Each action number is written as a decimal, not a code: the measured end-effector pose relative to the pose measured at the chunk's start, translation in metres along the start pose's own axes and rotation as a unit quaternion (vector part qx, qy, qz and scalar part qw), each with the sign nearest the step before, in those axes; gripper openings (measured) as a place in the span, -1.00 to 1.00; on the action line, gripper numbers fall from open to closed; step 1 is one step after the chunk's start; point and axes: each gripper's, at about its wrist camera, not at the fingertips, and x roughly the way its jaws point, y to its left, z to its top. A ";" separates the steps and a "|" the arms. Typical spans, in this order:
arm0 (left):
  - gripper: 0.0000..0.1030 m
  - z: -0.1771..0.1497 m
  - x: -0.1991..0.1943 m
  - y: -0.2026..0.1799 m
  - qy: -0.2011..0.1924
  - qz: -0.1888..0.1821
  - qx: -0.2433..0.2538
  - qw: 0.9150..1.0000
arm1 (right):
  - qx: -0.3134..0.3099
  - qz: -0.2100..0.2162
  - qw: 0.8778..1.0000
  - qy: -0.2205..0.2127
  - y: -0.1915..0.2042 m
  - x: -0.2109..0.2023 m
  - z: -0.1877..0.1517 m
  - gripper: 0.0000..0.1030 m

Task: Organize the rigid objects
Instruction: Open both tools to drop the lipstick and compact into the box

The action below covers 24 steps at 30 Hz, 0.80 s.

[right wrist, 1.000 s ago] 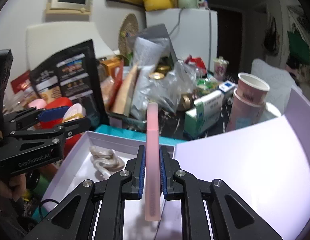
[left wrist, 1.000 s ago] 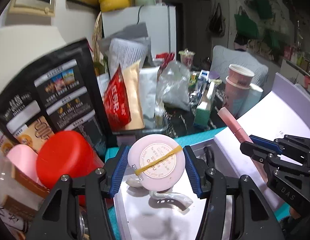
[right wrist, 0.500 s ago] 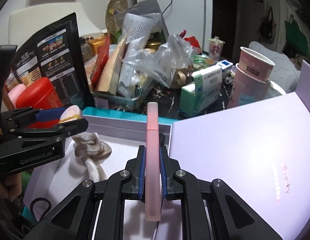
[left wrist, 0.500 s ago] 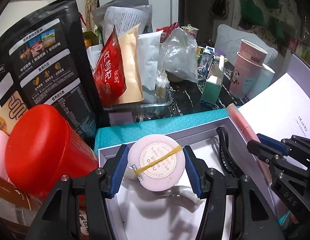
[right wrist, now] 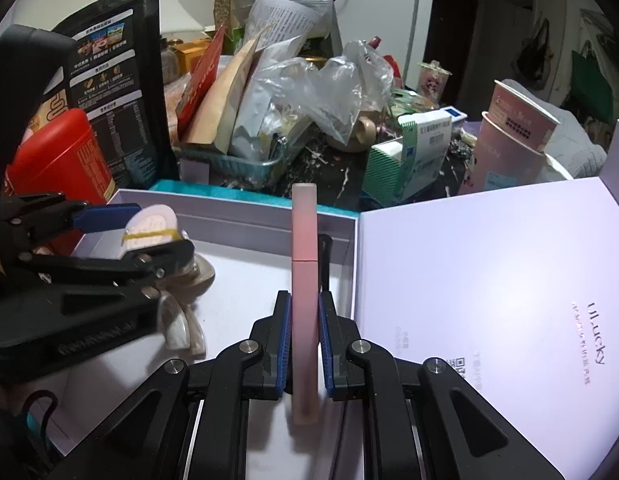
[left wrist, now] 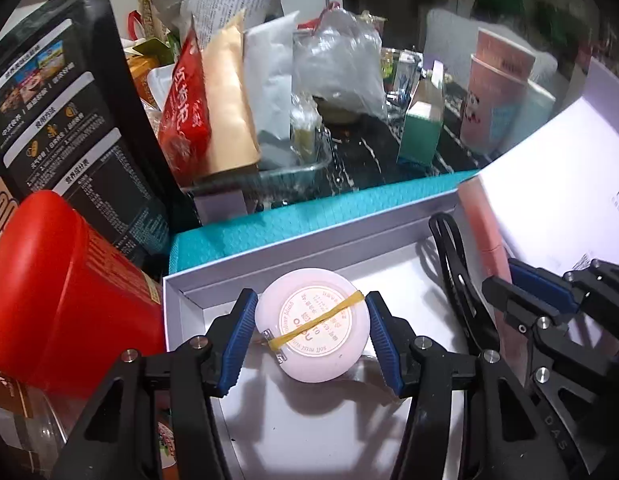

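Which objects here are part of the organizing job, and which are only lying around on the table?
Part of the job:
- round pink compact, held in the left hand-held gripper
- pink tube, held in the right hand-held gripper
- open white box
- pearly hair clip and black clip inside the box

Lying about:
- red canister
- black pouch
- pink paper cups
- green-striped carton

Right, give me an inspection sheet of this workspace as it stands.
Surface: dark marbled tabletop, crowded.
Job's things: round pink compact with yellow band; pink tube; open white box; pearly hair clip inside.
Clutter: red canister, black pouch, snack bags, pink cups.
Grippers: left tongs clamp the compact; right tongs clamp the tube.
Cables: black loop in the box.
Surroundings: white fridge.
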 end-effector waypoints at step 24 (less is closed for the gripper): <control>0.06 0.003 0.007 0.008 0.035 0.000 -0.044 0.998 | 0.004 -0.017 1.000 -0.006 -0.002 -0.003 0.000 -0.65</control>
